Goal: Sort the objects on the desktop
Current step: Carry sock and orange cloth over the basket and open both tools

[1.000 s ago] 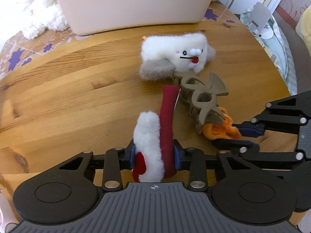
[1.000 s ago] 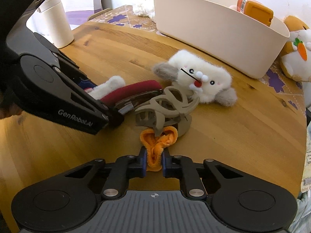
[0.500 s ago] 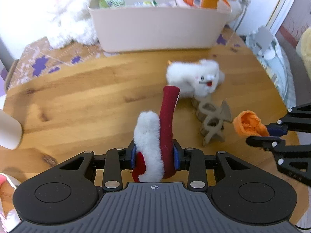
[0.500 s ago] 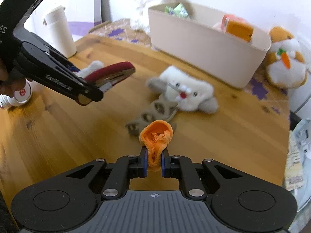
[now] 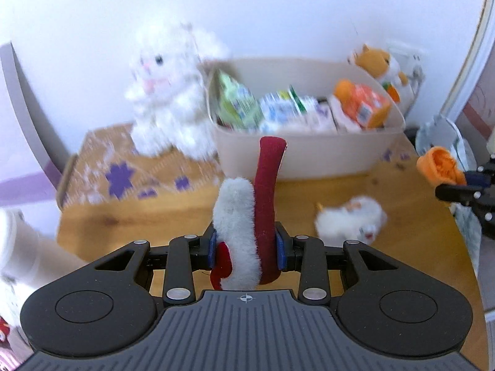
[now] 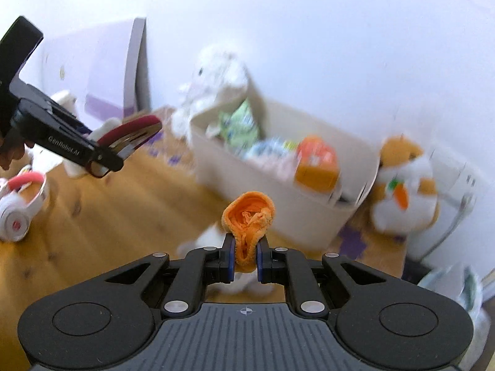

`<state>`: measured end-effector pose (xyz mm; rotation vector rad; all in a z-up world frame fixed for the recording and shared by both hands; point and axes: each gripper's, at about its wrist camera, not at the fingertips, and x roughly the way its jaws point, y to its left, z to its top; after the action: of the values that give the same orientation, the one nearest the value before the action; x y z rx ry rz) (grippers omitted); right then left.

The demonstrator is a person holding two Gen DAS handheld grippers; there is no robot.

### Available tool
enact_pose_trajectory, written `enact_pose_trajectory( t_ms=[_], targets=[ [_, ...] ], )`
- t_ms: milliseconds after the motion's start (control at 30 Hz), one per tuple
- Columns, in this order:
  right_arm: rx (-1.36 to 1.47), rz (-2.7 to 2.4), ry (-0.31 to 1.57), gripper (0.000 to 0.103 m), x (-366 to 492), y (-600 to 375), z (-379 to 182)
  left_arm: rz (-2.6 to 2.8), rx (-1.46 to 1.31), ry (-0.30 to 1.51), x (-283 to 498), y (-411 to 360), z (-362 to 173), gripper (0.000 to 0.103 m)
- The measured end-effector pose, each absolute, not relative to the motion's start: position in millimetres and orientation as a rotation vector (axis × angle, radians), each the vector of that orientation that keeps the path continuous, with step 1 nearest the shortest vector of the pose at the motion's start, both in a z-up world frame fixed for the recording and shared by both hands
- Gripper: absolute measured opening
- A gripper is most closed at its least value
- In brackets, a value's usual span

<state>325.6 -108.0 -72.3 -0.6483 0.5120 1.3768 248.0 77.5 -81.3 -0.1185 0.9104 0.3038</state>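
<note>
My left gripper (image 5: 246, 247) is shut on a dark red hair clip with white fluff (image 5: 247, 216), held above the wooden table (image 5: 154, 216). That clip (image 6: 130, 133) and the left gripper (image 6: 102, 160) also show at the left of the right wrist view. My right gripper (image 6: 246, 261) is shut on an orange scrunchie (image 6: 249, 219), which appears at the right edge of the left wrist view (image 5: 441, 167). A small white plush toy (image 5: 352, 218) lies on the table below. The beige bin (image 5: 309, 151) (image 6: 278, 185) behind holds several packets.
A big white plush rabbit (image 5: 167, 92) sits left of the bin, an orange and white plush (image 6: 402, 191) to its right. White headphones (image 6: 18, 207) lie at the table's left, beside a white cup (image 5: 21, 247). The view is motion-blurred.
Both grippers have lifted off the table with their items and tilted up toward the bin. The grey claw clip has dropped out of view, and the white plush now lies far below.
</note>
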Motion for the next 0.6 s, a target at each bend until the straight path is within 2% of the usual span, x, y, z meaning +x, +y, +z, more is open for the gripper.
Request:
enact_pose_trajectory(
  t_ms=[267,600],
  targets=[
    [-0.646,1.388,0.393,0.013,345.9,-59.7,-37.9,0.328,-0.098,0.831,284.3,95.5,-50.2,0.035],
    [-0.673,1.371,0.324,0.012,362.3,14.4,-38.1,0.326,-0.066,0.76,352.5,93.5,-40.8,0.035]
  ],
)
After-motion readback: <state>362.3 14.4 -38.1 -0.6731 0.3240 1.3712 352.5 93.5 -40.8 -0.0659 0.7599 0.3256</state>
